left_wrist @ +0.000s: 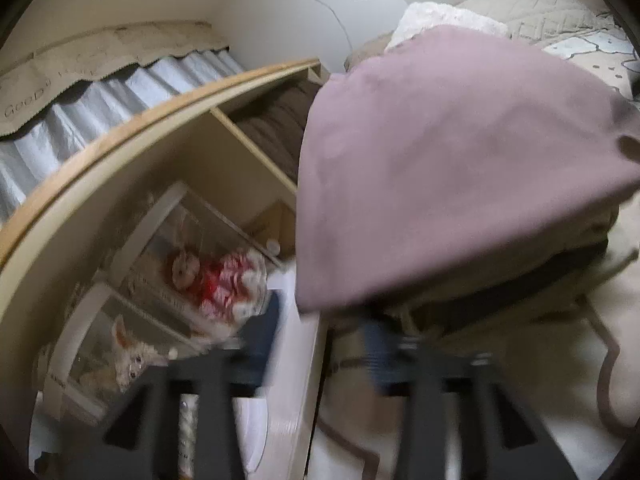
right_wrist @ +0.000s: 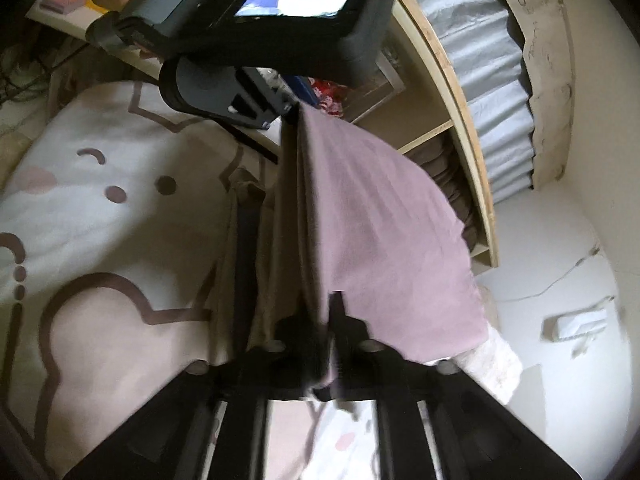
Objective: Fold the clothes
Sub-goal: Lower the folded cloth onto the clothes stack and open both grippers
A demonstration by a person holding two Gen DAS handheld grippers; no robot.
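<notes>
Mauve garment (right_wrist: 376, 240) draped over clothes pile (left_wrist: 500, 292) — hem between right tool (right_wrist: 320, 344) fingers

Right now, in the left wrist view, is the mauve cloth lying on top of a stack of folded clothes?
Yes, the mauve cloth lies over a stack of folded clothes, whose beige and dark layers show beneath its lower edge.

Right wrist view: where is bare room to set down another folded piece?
The patterned blanket lies bare left of the stack of clothes, free for another piece. The mauve cloth tops the stack. To the right, the wooden shelf crowds close; the left gripper occupies the far end.
</notes>
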